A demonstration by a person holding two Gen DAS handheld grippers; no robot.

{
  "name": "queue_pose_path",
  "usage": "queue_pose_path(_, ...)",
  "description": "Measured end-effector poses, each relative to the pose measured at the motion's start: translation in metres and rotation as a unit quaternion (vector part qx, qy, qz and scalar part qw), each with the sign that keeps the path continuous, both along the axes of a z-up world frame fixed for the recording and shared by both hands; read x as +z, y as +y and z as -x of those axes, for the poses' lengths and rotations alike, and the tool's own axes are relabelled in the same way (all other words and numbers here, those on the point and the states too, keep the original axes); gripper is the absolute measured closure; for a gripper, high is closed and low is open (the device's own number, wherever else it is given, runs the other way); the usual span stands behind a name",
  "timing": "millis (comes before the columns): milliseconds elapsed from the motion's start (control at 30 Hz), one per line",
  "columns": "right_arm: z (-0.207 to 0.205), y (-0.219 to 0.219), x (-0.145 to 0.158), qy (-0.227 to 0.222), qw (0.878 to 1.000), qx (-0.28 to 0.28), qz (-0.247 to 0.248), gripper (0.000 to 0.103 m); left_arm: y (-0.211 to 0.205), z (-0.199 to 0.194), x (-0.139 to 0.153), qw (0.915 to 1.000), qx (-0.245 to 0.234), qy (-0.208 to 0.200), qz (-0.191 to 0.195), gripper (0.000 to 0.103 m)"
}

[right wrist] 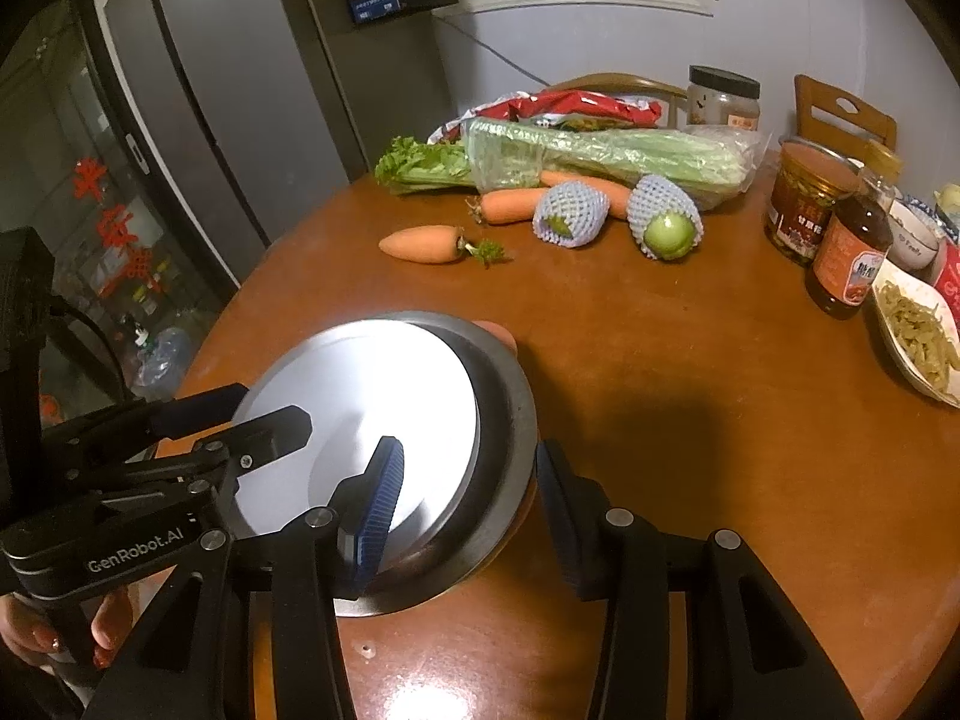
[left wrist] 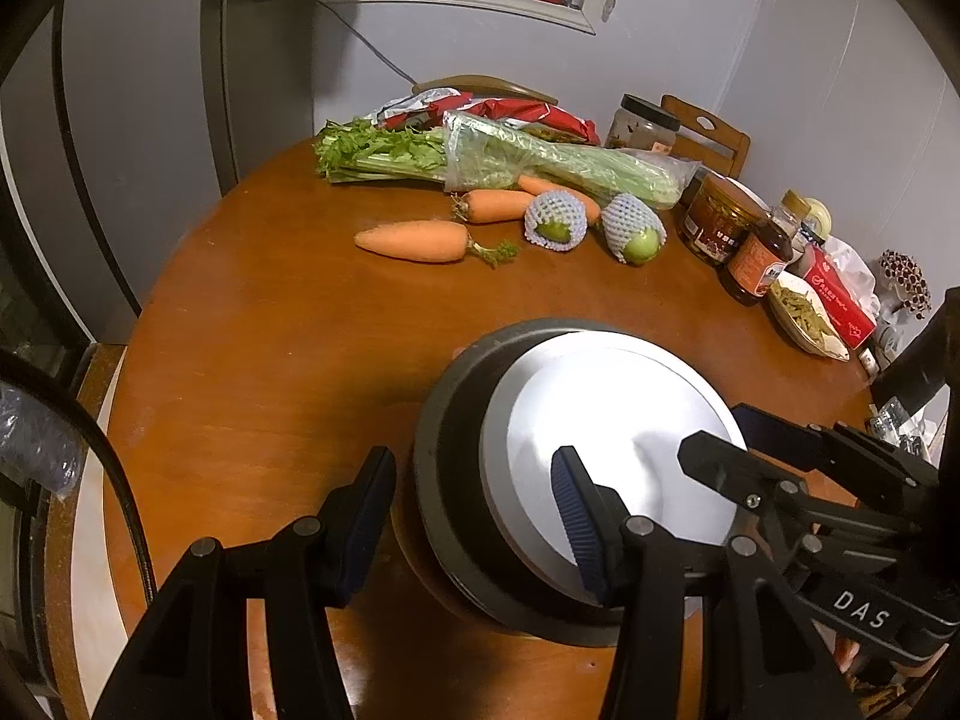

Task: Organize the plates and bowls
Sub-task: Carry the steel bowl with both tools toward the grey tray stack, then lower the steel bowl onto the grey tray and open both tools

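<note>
Plates, stacked: a round, shiny metal plate [left wrist: 612, 450] sits tilted on a wider dark grey plate [left wrist: 444, 420] with a matte rim, and under them an orange edge peeks out at the far side, though I cannot tell what it belongs to. The stack rests on the near part of the round brown wooden table [left wrist: 270, 330], smooth and glossy.

My left claw [left wrist: 474, 516] is spread wide, straddling the left rim of the stack: one ribbed blue pad hangs over the bright plate, the other stands outside the dark rim. I cannot tell whether either pad touches metal. My right claw [right wrist: 468, 510] mirrors it on the right rim, also wide apart, one ribbed pad over the shiny plate and one outside the grey rim. Neither claw grips anything.

Far across the table lie tapered carrots [left wrist: 414, 240], smooth and orange, two green fruits in white foam netting [left wrist: 555, 219], and a long bunch of celery [left wrist: 480, 156] in a crinkled clear bag. At the far right stand a jar with a red label [right wrist: 804, 204], a dark sauce bottle [right wrist: 849, 252] and a white dish of pale green strips [right wrist: 918, 330].
</note>
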State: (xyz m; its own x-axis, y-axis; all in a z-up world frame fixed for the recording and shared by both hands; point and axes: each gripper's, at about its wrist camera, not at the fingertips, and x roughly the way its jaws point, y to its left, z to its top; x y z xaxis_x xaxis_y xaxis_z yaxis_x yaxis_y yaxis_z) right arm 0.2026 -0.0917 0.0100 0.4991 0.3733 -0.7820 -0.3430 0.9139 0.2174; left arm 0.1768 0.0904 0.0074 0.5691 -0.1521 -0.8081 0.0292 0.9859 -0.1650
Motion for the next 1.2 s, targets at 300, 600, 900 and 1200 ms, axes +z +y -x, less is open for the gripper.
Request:
queue_pose_path(300,0.007,0.0,0.007,-0.013,1.0,-0.002,0.007,0.056,0.008,0.009,0.008,0.9998,0.016,-0.013,-0.001,0.049)
queue_pose_path(600,0.024,-0.004,0.022,-0.04,0.999,-0.003,0.013,0.055,0.003,0.03,0.025,0.9986,0.02,-0.041,-0.026,0.047)
queue_pose_path(900,0.064,-0.016,0.034,-0.082,0.996,-0.011,0.019,0.042,-0.013,0.066,0.025,0.9972,0.019,-0.06,-0.041,0.046)
queue_pose_path(1200,0.111,-0.033,0.026,-0.091,0.995,-0.023,0.02,0.041,-0.028,0.111,0.016,0.9961,0.015,-0.068,-0.054,0.044)
